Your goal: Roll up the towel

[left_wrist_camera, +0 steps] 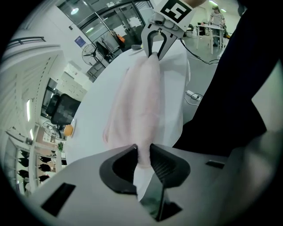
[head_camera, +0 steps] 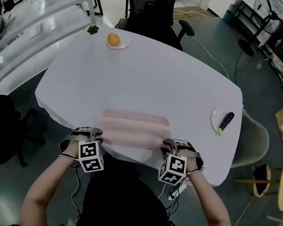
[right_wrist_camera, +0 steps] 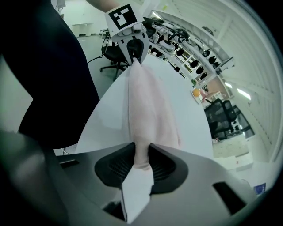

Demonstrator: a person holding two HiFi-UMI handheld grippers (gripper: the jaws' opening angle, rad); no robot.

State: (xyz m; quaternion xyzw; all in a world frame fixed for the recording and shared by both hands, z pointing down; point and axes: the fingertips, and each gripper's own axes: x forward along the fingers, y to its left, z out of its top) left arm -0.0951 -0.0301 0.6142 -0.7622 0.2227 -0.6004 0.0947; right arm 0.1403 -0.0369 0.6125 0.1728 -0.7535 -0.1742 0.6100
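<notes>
A pale pink towel (head_camera: 133,129) lies folded into a long band near the front edge of the white table (head_camera: 152,79). My left gripper (head_camera: 97,132) is shut on the towel's near left end, and my right gripper (head_camera: 167,143) is shut on its near right end. In the left gripper view the pink cloth (left_wrist_camera: 141,101) is pinched between my left gripper's (left_wrist_camera: 142,159) pads and runs across to the right gripper (left_wrist_camera: 155,53). In the right gripper view the towel (right_wrist_camera: 148,110) is pressed between my right gripper's (right_wrist_camera: 141,161) pads and stretches to the left gripper (right_wrist_camera: 135,55).
A small plate with an orange (head_camera: 114,40) and a green sprig (head_camera: 92,30) sit at the table's far left. A plate with a dark pen-like object (head_camera: 225,121) is at the right edge. A black office chair (head_camera: 153,10) stands behind the table, and a pale chair (head_camera: 252,139) to its right.
</notes>
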